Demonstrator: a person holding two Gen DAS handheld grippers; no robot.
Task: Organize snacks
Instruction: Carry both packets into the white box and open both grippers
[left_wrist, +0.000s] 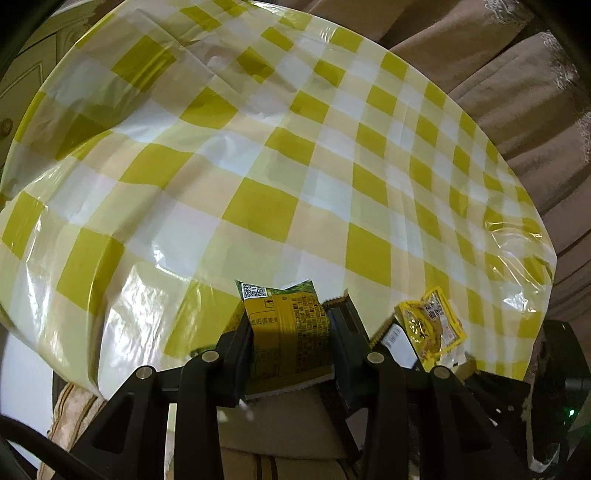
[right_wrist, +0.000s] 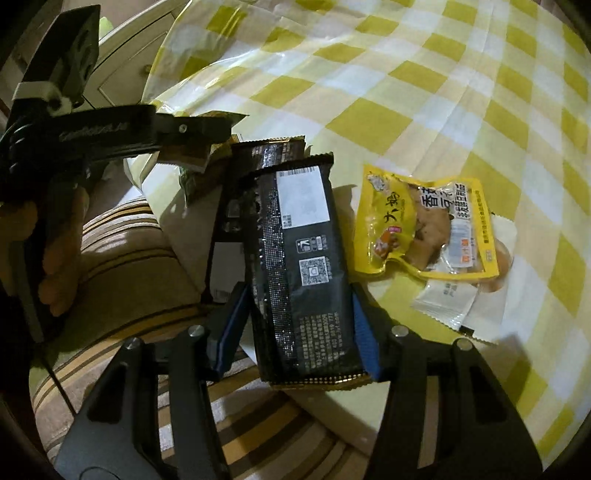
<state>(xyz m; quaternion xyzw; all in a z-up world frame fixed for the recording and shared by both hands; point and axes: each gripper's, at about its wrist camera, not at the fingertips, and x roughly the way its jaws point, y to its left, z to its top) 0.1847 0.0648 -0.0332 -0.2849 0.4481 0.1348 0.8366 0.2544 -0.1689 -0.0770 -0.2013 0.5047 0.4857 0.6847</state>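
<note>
Black packet shows QR code; yellow packet Chinese writing

Round table under a glossy yellow-and-white checked cover

We see most of the covered top bare, the plastic creased and catching glare toward its edges. Near the rim closest to us, a yellow snack pouch lies flat on the cover, with a small white sachet just beside it, partly tucked under the pouch's lower edge. We cannot tell whether the black wrappers at the rim rest on the cover.
</note>
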